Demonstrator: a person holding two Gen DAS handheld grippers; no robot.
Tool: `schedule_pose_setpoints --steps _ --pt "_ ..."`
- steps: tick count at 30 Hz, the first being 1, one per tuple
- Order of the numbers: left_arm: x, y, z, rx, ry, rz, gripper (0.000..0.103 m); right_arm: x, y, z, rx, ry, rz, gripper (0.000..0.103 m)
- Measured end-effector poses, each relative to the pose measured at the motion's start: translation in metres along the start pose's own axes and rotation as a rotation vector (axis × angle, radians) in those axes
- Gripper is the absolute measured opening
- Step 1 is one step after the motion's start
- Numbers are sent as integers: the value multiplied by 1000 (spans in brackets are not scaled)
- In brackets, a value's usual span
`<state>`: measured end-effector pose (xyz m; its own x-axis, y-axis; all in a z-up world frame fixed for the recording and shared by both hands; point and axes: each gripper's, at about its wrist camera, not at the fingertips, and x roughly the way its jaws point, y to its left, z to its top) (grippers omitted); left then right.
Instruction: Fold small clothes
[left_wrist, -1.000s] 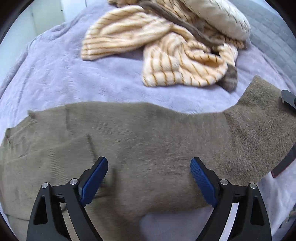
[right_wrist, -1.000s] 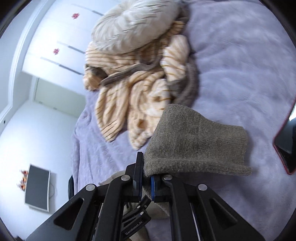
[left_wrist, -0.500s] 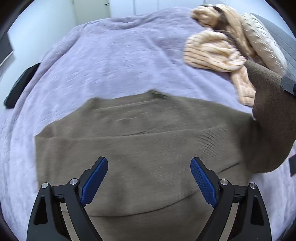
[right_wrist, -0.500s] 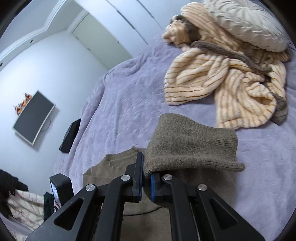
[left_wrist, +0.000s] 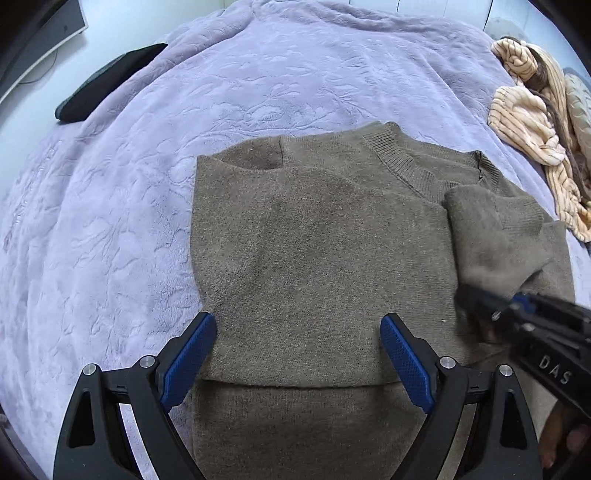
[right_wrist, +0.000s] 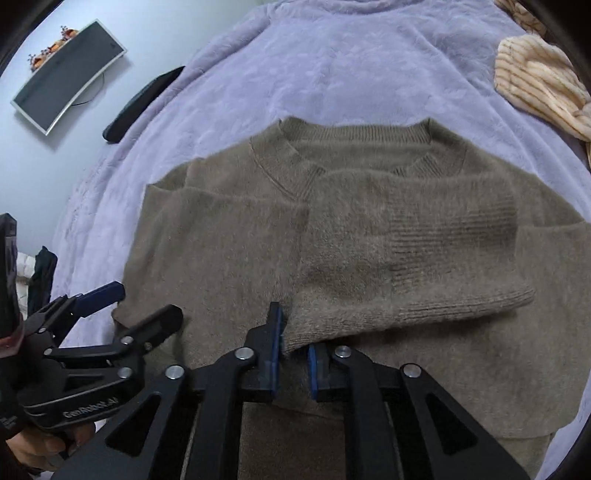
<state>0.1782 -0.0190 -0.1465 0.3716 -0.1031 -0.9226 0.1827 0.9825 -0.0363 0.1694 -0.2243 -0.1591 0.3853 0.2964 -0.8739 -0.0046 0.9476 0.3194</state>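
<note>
Olive-brown sweater (left_wrist: 314, 258) flat on lavender bed (left_wrist: 129, 221), both sleeves folded in; left claw (left_wrist: 299, 354) wide, empty above hem; right claw (right_wrist: 295, 350) opening, sleeve cuff (right_wrist: 406, 295) between its pads.

The bed (left_wrist: 258, 92) is covered with a lavender embossed blanket. A brown sweater (left_wrist: 314, 240) lies flat on it, sleeves folded inward. A striped cream garment (left_wrist: 524, 122) and a dark flat object (left_wrist: 107, 81) lie near its edges.

Taupe knit sweater (left_wrist: 314, 236), sleeves folded in
</note>
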Motion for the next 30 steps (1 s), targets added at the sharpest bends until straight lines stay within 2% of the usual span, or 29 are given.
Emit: schedule_pose_setpoints --steps 3,6,10,11,12,13,14,17,19,22,26,28,30 --pt "2 -1 0 24 4 -36 91 -11 -17 -5 131 -16 69 44" --pt "9 -11 -1 61 27 -15 91 -29 -45 -9 312 -71 141 46" --pt "11 -11 -2 55 31 -29 91 -38 -88 -18 591 -125 236 45" --pt "11 -9 -1 49 31 -35 91 -35 -100 -22 671 -132 281 41" --pt "9 -7 -1 40 28 -45 91 -33 -102 -20 705 -137 300 21" --pt "6 -5 0 30 24 -54 91 -31 -101 -20 711 -145 300 11" --pt "3 -2 0 19 19 -64 91 -33 -96 -16 675 -151 285 11" --pt "-7 13 0 -18 -1 -106 91 -40 -58 1 432 -140 223 11" --pt "-11 25 -1 -30 -15 -135 91 -36 -19 7 228 -99 176 11" --pt "-15 41 -4 -32 -14 -145 91 -17 31 2 -5 -23 97 12" --pt "-15 60 -5 -56 2 -164 91 4 55 -12 -120 51 8 27" --pt "-16 66 -5 -75 7 -182 91 1 54 -19 -108 65 34 40" --pt "-16 68 -2 -92 8 -207 91 -7 47 -25 -85 68 65 42"
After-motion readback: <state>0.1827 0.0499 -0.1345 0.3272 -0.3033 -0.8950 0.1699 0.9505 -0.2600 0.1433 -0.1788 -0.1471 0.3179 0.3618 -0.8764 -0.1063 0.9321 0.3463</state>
